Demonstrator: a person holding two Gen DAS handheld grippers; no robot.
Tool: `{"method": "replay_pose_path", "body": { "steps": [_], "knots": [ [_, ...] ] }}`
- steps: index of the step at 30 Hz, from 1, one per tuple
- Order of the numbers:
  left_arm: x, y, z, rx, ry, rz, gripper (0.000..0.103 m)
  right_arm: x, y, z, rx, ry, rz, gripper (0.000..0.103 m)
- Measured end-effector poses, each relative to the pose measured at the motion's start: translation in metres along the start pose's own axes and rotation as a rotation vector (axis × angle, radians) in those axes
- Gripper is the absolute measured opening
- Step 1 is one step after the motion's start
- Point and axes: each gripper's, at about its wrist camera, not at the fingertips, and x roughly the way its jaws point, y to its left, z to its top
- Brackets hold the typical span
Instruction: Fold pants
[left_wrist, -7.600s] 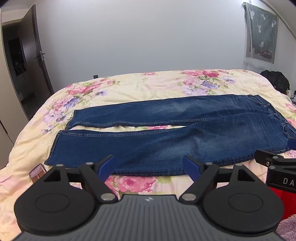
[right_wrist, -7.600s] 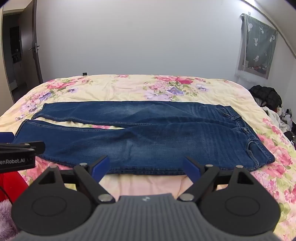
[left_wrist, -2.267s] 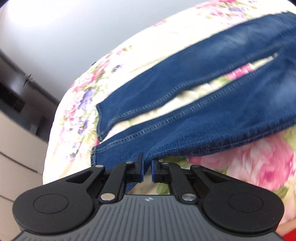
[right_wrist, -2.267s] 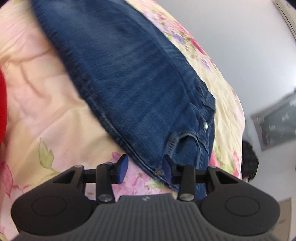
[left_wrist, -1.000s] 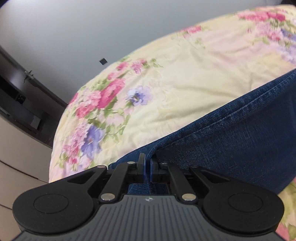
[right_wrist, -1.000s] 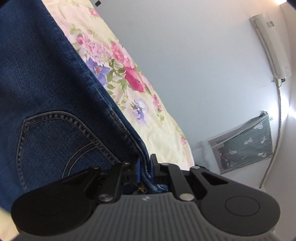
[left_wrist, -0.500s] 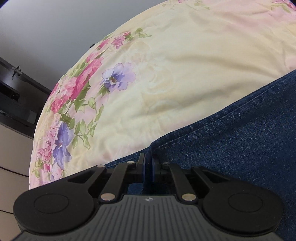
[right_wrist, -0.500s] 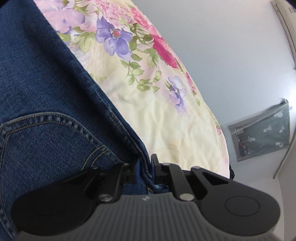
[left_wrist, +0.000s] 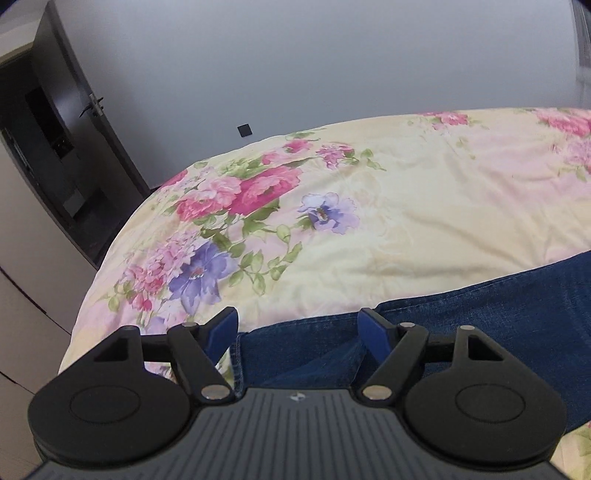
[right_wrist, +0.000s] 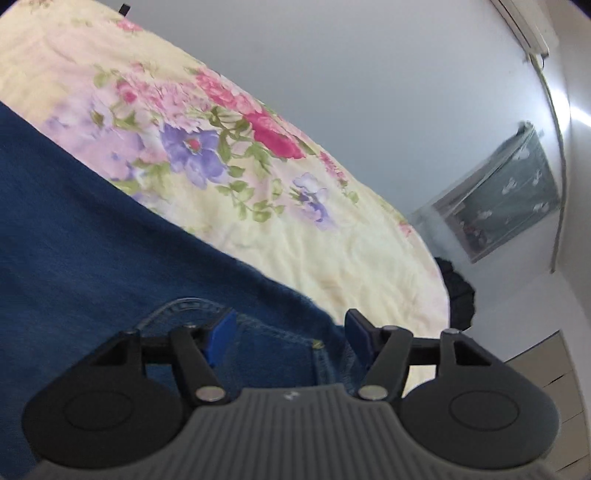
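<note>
- Both claws are letting go: the left claw (left_wrist: 298, 330) has its jaws opening, blue pads well apart, with the hem end of the pants (left_wrist: 480, 325) lying slack between them and nothing pressed.
- Likewise the right claw (right_wrist: 287, 334) has its jaws opening over the waist end of the pants (right_wrist: 92, 258); a stitched back pocket and a rivet lie between the pads, but neither pad bears on the denim.
- Judging from how the denim lies doubled under each claw, the lengthwise fold, one leg over the other, looks done and this is the release.
- Next, I judge, comes a crosswise fold: one end has to be gripped again and carried over to the other, with the edges kept in line so that the layers do not slide apart.
- Beyond the pants on every side spreads the bed (left_wrist: 424, 206), covered in a pale yellow quilt with pink and purple flowers, slightly wrinkled.
- Past the bed stands a plain grey wall (left_wrist: 314, 62) with a small dark square on it.
- Left of the bed is a dark open door (left_wrist: 74, 110); right of the bed hang a patterned curtain (right_wrist: 509, 192) and an air conditioner (right_wrist: 524, 22), with a dark heap (right_wrist: 458, 291) at the bed's edge.
</note>
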Motion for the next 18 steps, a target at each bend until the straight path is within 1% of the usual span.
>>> {"method": "replay_pose_path", "body": {
  "steps": [1,3,6,8,10,11,13,14,16,18],
  "knots": [
    [-0.005,0.011,-0.007,-0.025,0.001,-0.014,0.084,-0.009,0.008,-0.005,0.020,0.009,0.029,0.062],
    [-0.014,0.029,-0.022,-0.056,-0.005,-0.063,0.074,-0.026,0.026,-0.018,0.035,0.027,0.065,0.062],
    [-0.026,0.042,-0.046,-0.056,-0.016,-0.199,0.070,-0.046,0.050,-0.040,0.030,0.033,0.078,0.062],
    [-0.026,0.038,-0.060,-0.027,0.030,-0.266,0.066,-0.050,0.061,-0.048,0.013,0.037,0.068,0.062],
    [-0.021,0.027,-0.073,0.017,0.076,-0.330,0.059,-0.054,0.065,-0.054,0.009,0.045,0.053,0.062],
    [-0.016,0.020,-0.078,0.042,0.081,-0.336,0.057,-0.056,0.065,-0.055,0.014,0.053,0.052,0.062],
    [-0.004,0.011,-0.079,0.066,0.070,-0.299,0.055,-0.054,0.064,-0.055,0.033,0.068,0.048,0.062],
    [0.003,0.011,-0.077,0.053,0.054,-0.279,0.055,-0.054,0.064,-0.054,0.041,0.071,0.045,0.062],
    [0.017,0.019,-0.069,-0.005,0.025,-0.241,0.055,-0.054,0.063,-0.053,0.051,0.078,0.035,0.062],
    [0.032,0.032,-0.060,-0.077,0.013,-0.197,0.055,-0.055,0.064,-0.054,0.056,0.077,0.027,0.062]
  ]
}}
